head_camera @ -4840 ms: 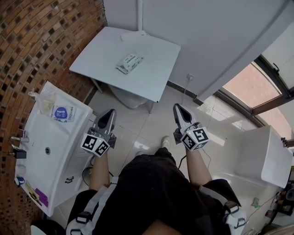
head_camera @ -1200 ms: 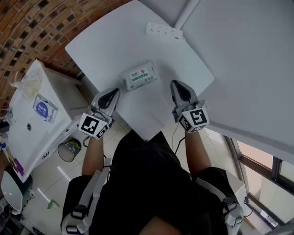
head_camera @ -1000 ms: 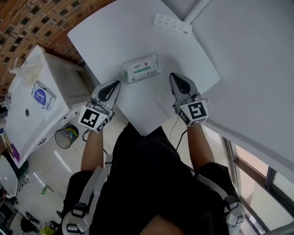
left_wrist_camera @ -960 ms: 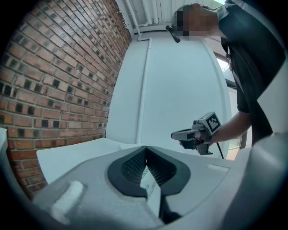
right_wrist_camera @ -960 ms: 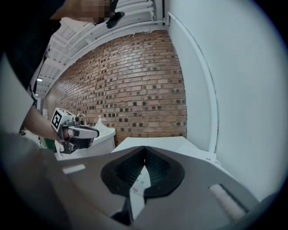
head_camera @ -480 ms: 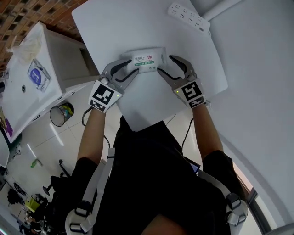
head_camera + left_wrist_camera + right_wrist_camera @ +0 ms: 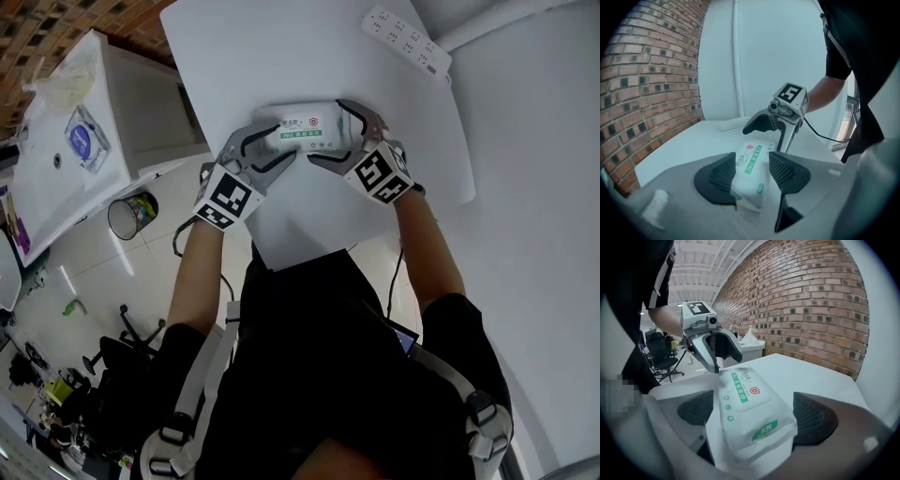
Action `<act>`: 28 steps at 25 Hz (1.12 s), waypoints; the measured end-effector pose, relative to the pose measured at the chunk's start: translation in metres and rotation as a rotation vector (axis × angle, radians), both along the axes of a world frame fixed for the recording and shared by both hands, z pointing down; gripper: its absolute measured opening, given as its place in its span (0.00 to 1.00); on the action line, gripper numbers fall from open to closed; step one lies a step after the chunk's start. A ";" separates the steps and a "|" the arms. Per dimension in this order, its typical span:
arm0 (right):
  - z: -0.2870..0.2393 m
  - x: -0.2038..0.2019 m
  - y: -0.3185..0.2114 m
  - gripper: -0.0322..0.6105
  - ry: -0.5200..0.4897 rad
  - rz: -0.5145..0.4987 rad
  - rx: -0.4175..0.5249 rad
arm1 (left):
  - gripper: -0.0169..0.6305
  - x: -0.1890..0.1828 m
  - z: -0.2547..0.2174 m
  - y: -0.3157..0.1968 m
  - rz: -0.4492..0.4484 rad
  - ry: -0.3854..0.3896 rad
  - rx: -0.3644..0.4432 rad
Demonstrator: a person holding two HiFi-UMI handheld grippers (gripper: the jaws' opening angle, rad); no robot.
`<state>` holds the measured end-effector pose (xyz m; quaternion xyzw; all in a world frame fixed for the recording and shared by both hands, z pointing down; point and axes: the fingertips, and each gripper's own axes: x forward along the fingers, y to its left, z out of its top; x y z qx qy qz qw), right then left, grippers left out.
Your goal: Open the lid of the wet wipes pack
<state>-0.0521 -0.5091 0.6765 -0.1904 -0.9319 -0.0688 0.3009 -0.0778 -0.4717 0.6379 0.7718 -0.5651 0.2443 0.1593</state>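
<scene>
Progress on the task stood at the approach stage: the wet wipes pack (image 7: pixel 302 134) lay flat on the white table (image 7: pixel 281 56), and its lid (image 7: pixel 746 389) was still shut and flush with the top face. No edge of the lid had been lifted in any view.

You had your left gripper (image 7: pixel 272 148) astride the pack's left end. Its jaws were apart by little more than the pack's width, with the pads (image 7: pixel 723 176) just beside the pack's two long sides. The wrapper showed no squeeze there, so I judged that no grip had been taken.

You had your right gripper (image 7: pixel 336 133) astride the opposite end. Its jaws were wide apart, with a clear gap to the wrapper on at least one side, and it held nothing.

Outstanding work, in my judgement: steady the pack at one end, catch the lid's free edge with the other tool, and fold it back.

Containers: the pack was sealed, so its contents could not be inspected. A waste bin (image 7: pixel 127 217) stood on the floor, well apart from the table; it held some coloured litter, too small to identify.
</scene>
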 end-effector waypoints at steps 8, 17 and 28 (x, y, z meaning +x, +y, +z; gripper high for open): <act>0.030 -0.009 0.006 0.93 0.080 -0.152 0.115 | 0.42 0.008 0.013 -0.009 0.110 -0.108 -0.072; 0.037 -0.009 0.006 0.83 0.117 -0.148 0.191 | 0.42 0.019 0.028 -0.021 0.269 -0.199 -0.176; 0.039 -0.009 0.008 0.83 0.119 -0.132 0.195 | 0.41 0.023 0.030 -0.025 0.387 -0.239 -0.235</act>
